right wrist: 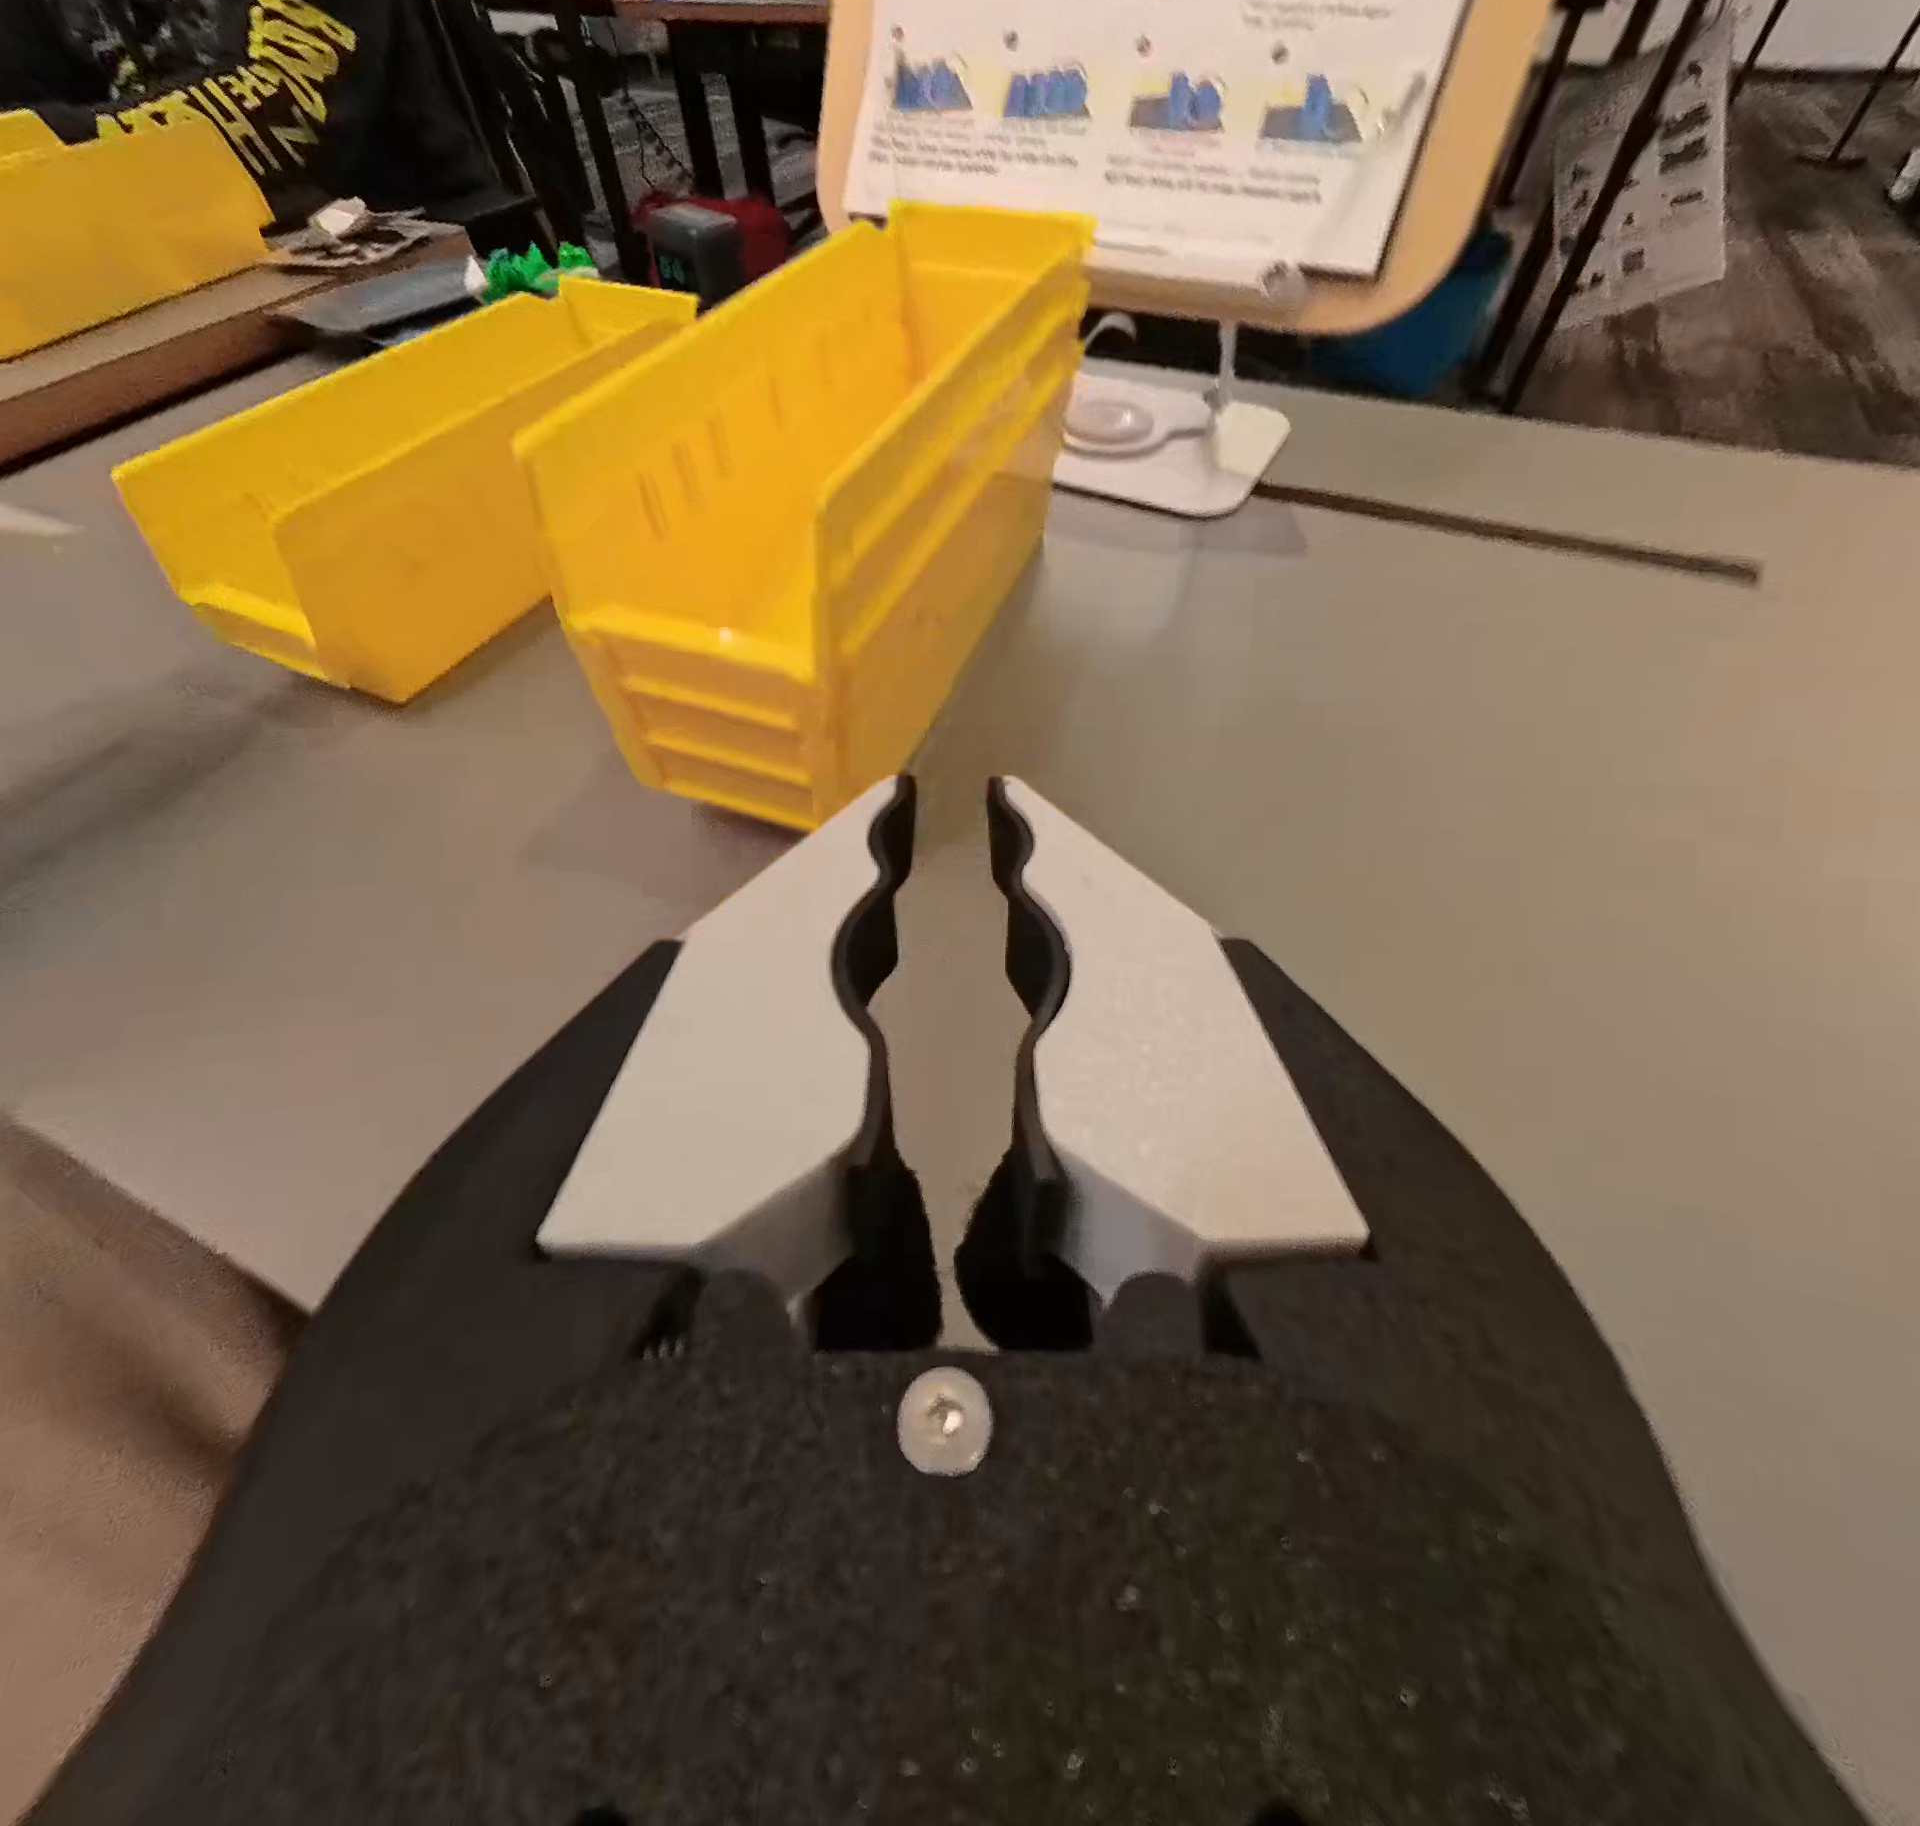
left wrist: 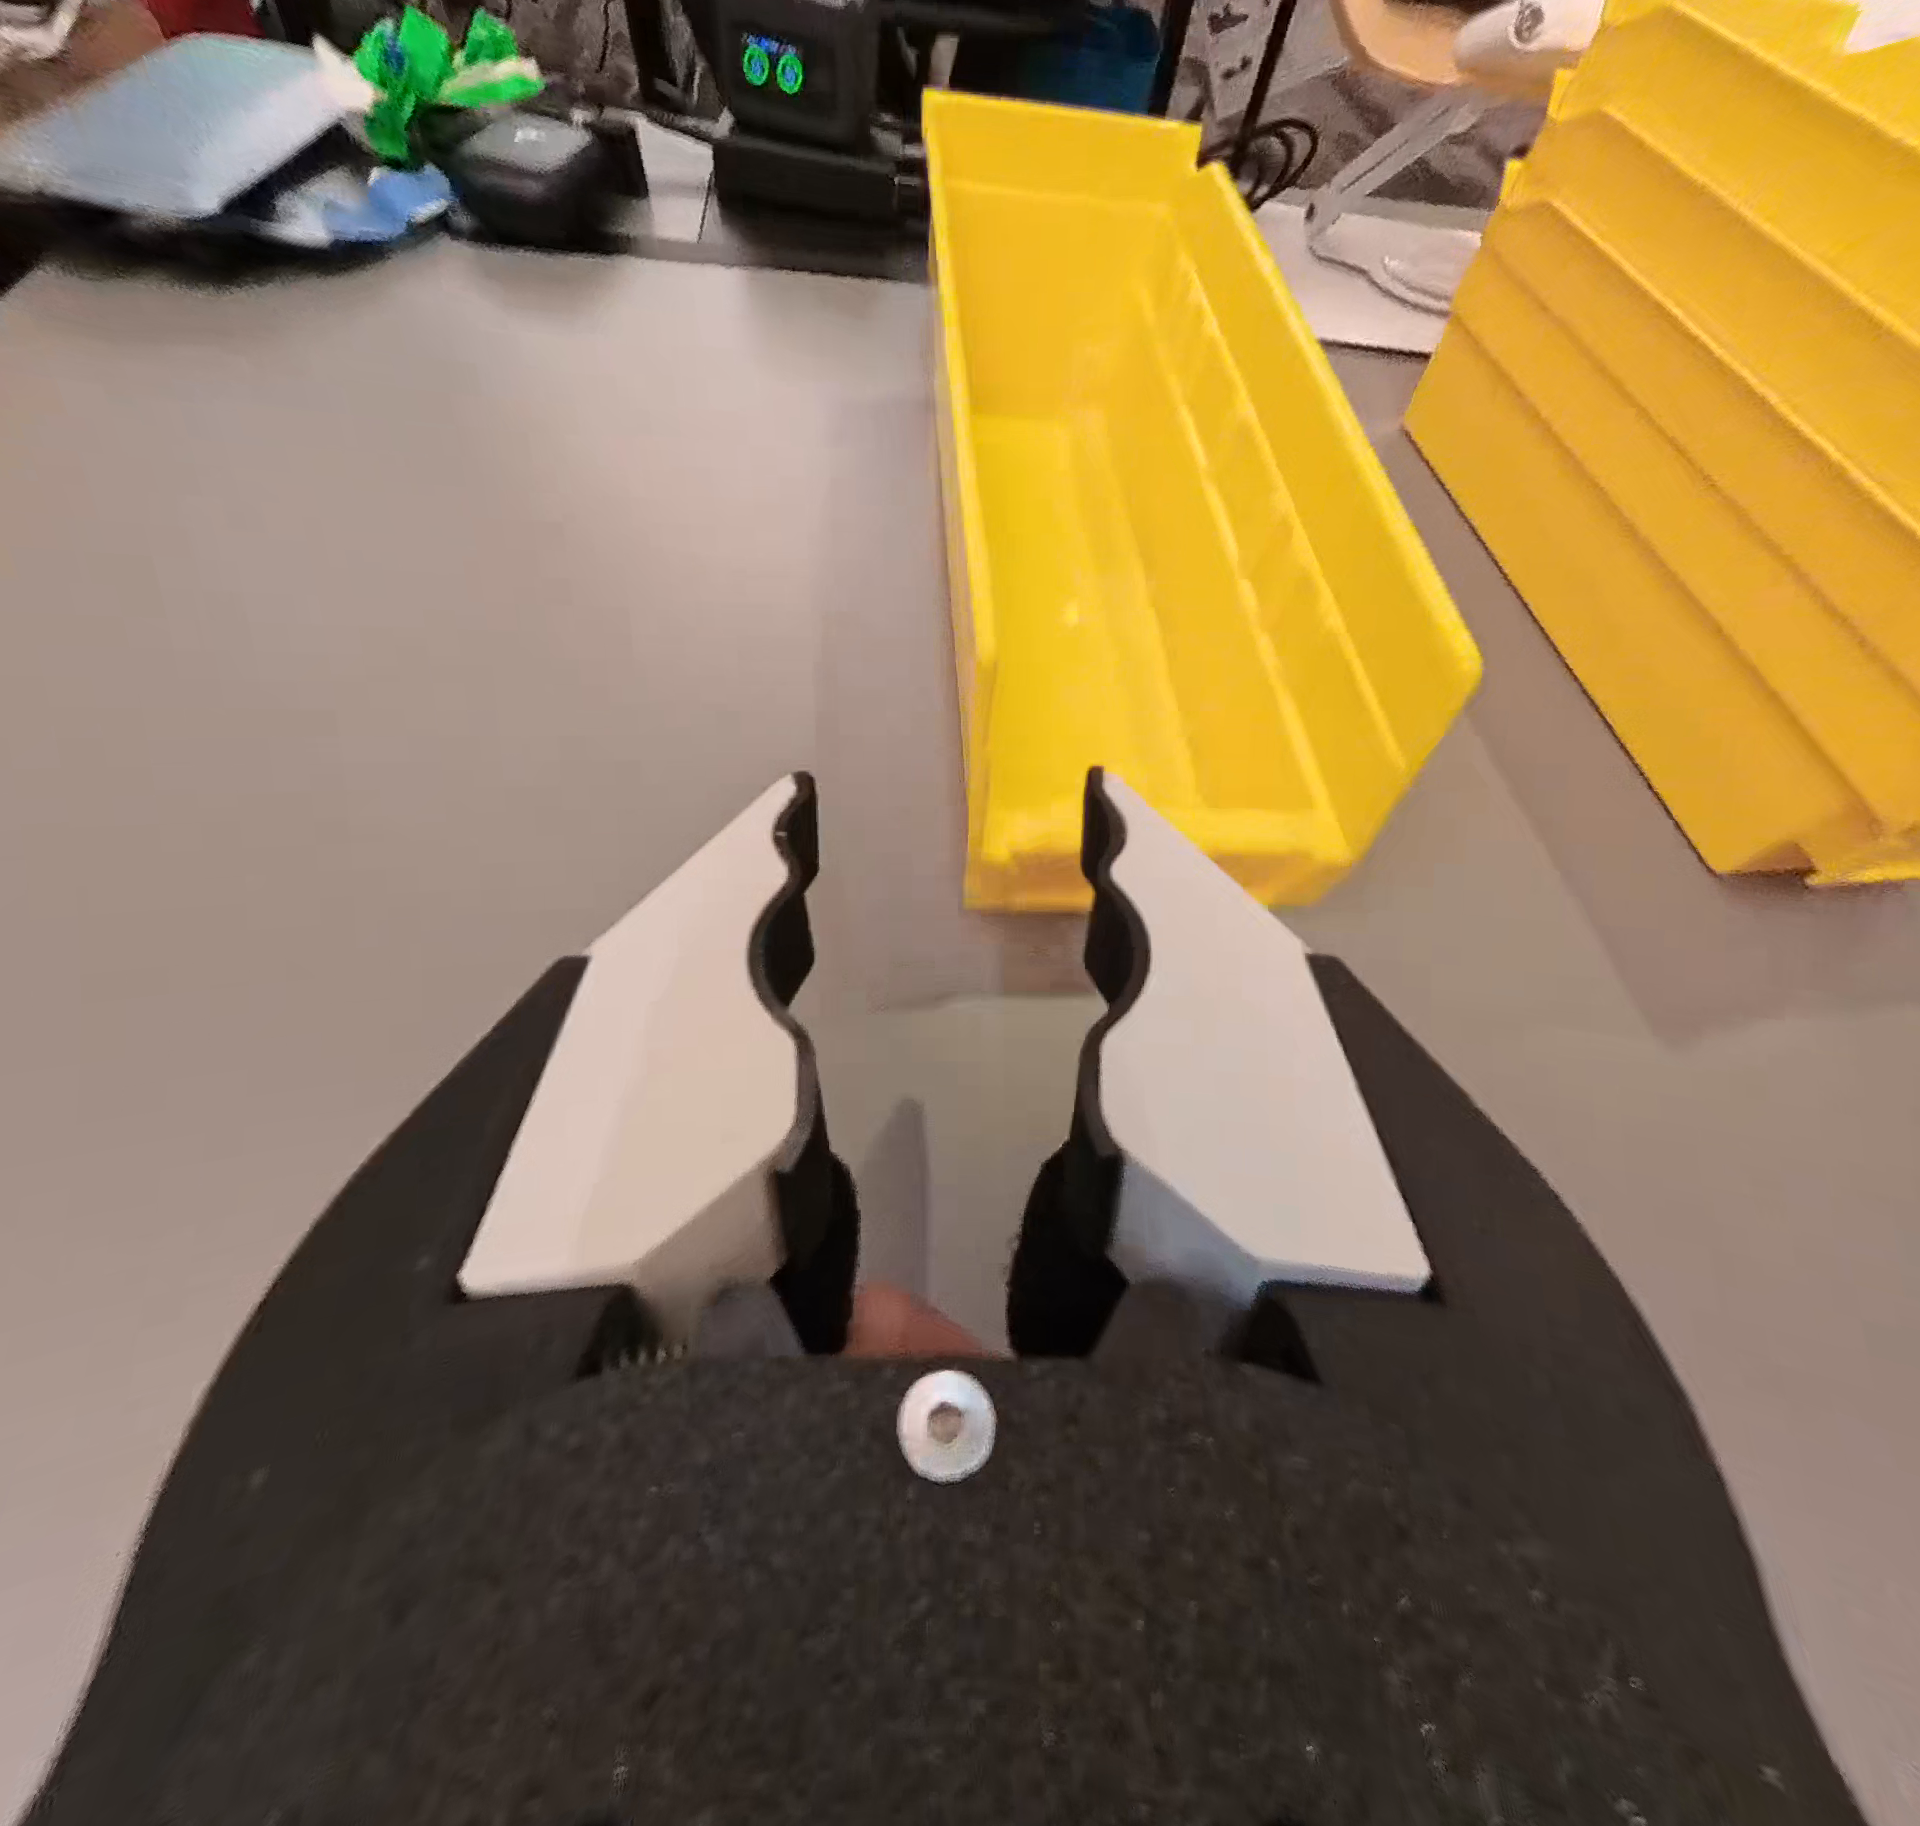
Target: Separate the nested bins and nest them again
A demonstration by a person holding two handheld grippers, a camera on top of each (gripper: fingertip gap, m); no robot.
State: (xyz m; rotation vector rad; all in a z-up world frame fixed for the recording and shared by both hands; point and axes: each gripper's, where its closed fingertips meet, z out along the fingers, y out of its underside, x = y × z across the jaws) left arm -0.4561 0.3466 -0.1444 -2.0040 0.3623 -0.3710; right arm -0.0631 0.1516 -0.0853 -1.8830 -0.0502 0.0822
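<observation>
A printed instruction sheet (right wrist: 1153, 62) with blue pictures and lines of small writing stands on a board beyond the tabletop's far edge. A dark garment (right wrist: 260, 62) at the far left bears large yellow lettering. A small black device (left wrist: 795, 41) shows green glowing marks on its screen.

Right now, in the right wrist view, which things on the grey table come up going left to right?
Single yellow bin → nested stack of yellow bins → white stand base under the instruction board.
</observation>
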